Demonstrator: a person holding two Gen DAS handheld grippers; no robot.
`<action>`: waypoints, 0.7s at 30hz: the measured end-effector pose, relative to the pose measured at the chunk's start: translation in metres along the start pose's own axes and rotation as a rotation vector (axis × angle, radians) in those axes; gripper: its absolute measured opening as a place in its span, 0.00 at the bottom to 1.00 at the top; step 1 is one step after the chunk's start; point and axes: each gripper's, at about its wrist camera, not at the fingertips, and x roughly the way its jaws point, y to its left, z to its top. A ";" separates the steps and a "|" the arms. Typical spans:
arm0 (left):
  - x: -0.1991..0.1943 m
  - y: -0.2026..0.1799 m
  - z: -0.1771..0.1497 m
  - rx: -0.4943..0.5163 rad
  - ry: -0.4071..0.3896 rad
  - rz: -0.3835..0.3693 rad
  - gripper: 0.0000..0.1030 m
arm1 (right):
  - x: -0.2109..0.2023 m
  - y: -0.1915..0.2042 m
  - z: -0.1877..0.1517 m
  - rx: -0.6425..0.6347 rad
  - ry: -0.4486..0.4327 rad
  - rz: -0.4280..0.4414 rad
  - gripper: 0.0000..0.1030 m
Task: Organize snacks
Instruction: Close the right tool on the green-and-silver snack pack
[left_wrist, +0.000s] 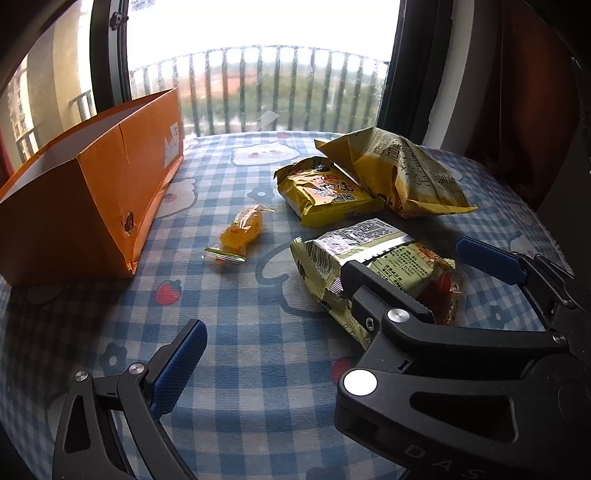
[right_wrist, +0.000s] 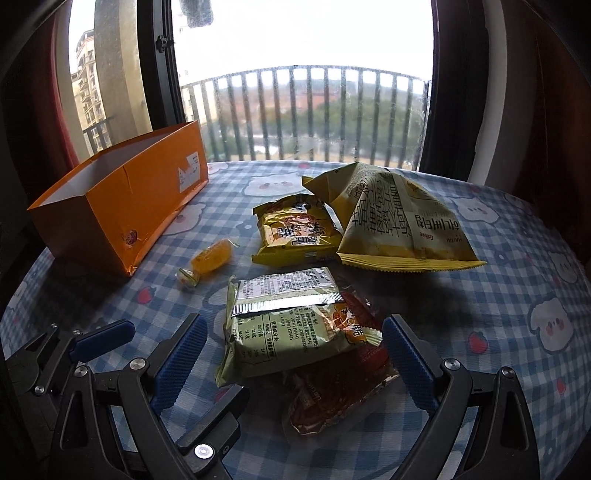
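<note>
An orange box (right_wrist: 122, 206), open-topped, is set at the left of the checked counter (right_wrist: 498, 295), its long axis running away toward the window (right_wrist: 303, 74). Between it and the pale green packet (right_wrist: 288, 321) a small orange candy (right_wrist: 210, 260) lies slanted. The right gripper (right_wrist: 291, 365) is spread wide around the green packet, not touching. A red packet (right_wrist: 332, 391) beneath is seen clearly only from the right wrist. The left gripper (left_wrist: 273, 325) is seen gaping, holding nothing.
</note>
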 end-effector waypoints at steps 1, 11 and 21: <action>0.003 0.001 0.001 -0.003 0.008 -0.003 0.96 | 0.004 -0.001 0.001 0.001 0.005 0.001 0.94; 0.021 0.002 0.000 0.002 0.059 -0.004 0.96 | 0.033 0.002 0.003 -0.027 0.068 0.000 0.90; 0.017 -0.002 -0.004 0.010 0.056 0.009 0.96 | 0.022 -0.002 -0.005 -0.008 0.054 0.034 0.76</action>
